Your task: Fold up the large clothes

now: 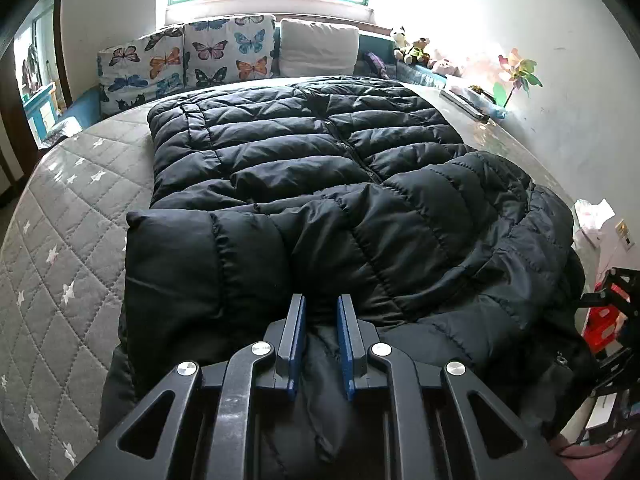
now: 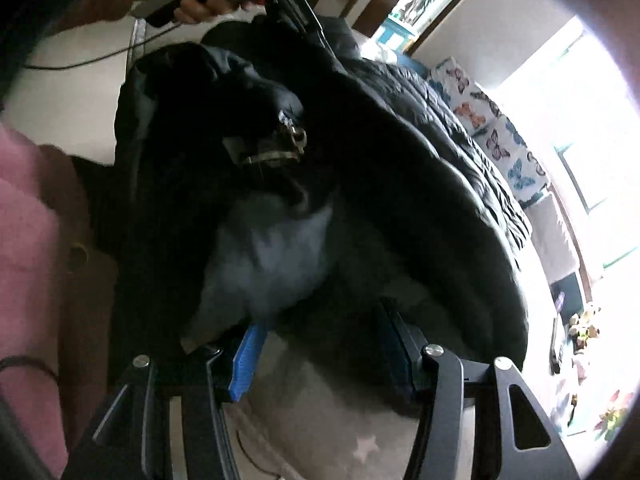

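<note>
A black puffer jacket [image 1: 320, 184] lies spread on the bed [image 1: 60, 240], butterfly pillows [image 1: 184, 64] beyond it. The left hand-held gripper [image 1: 322, 312] is pinched on a jacket fold. The right hand-held gripper [image 2: 320, 324] stands apart against blurred, dark fabric

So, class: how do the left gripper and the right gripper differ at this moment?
The left gripper has its jaws close together, with jacket fabric between them; the right gripper has its jaws spread wide. The left looks along the bed; the right views the jacket tilted. Both have blue pads and sit at the jacket.
</note>
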The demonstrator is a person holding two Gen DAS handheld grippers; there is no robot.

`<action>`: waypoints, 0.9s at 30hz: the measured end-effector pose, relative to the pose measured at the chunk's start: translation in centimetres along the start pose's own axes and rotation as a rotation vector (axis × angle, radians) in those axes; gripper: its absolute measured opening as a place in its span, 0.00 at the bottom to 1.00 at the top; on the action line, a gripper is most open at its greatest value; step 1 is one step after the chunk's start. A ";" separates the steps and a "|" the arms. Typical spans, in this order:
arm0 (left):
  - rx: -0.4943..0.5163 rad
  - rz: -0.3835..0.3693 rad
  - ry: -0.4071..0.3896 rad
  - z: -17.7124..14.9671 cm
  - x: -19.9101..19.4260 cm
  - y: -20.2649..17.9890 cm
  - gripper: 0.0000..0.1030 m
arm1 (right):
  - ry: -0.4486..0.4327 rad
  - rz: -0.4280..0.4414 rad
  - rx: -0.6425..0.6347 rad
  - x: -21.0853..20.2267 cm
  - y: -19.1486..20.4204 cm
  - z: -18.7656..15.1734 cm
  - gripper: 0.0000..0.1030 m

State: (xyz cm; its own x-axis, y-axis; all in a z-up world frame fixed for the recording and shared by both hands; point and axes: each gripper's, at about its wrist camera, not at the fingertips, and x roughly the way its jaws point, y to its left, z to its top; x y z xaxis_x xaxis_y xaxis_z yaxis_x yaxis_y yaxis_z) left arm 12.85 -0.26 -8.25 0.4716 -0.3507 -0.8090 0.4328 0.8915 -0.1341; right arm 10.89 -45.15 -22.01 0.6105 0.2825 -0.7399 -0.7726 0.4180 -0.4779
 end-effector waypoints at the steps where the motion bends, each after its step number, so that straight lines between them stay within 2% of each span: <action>1: 0.002 -0.001 0.001 0.0 0.0 0.0 0.19 | -0.011 -0.004 0.002 -0.1 0.0 -0.1 0.59; 6: -0.010 -0.016 0.021 0.1 0.0 0.3 0.19 | -0.052 -0.034 0.001 -0.8 0.4 -0.3 0.59; 10: 0.010 -0.005 0.035 0.4 0.2 0.1 0.19 | -0.071 -0.087 -0.086 -1.4 1.9 -0.9 0.63; 15: -0.014 -0.013 0.043 0.5 0.2 0.3 0.19 | -0.113 -0.147 -0.225 -0.9 3.8 -1.2 0.63; 20: -0.015 -0.010 0.060 0.8 0.3 0.3 0.19 | -0.177 -0.164 -0.246 -1.2 4.2 -0.9 0.63; 24: -0.021 -0.019 0.070 1.0 0.3 0.5 0.19 | -0.195 -0.112 -0.226 -0.6 4.2 0.0 0.63; 25: -0.020 -0.021 0.071 1.0 0.3 0.5 0.19 | -0.201 -0.097 -0.219 -0.5 4.2 0.3 0.62; 27: -0.010 -0.020 0.071 1.0 0.2 0.4 0.19 | -0.194 -0.063 -0.176 -0.4 3.8 0.7 0.46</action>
State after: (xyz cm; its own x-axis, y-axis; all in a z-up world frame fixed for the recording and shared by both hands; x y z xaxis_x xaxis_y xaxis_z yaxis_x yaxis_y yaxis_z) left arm 13.88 -0.22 -7.92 0.4071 -0.3479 -0.8445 0.4335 0.8874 -0.1566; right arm 7.85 -43.12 -23.17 0.6670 0.4283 -0.6097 -0.7403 0.2886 -0.6072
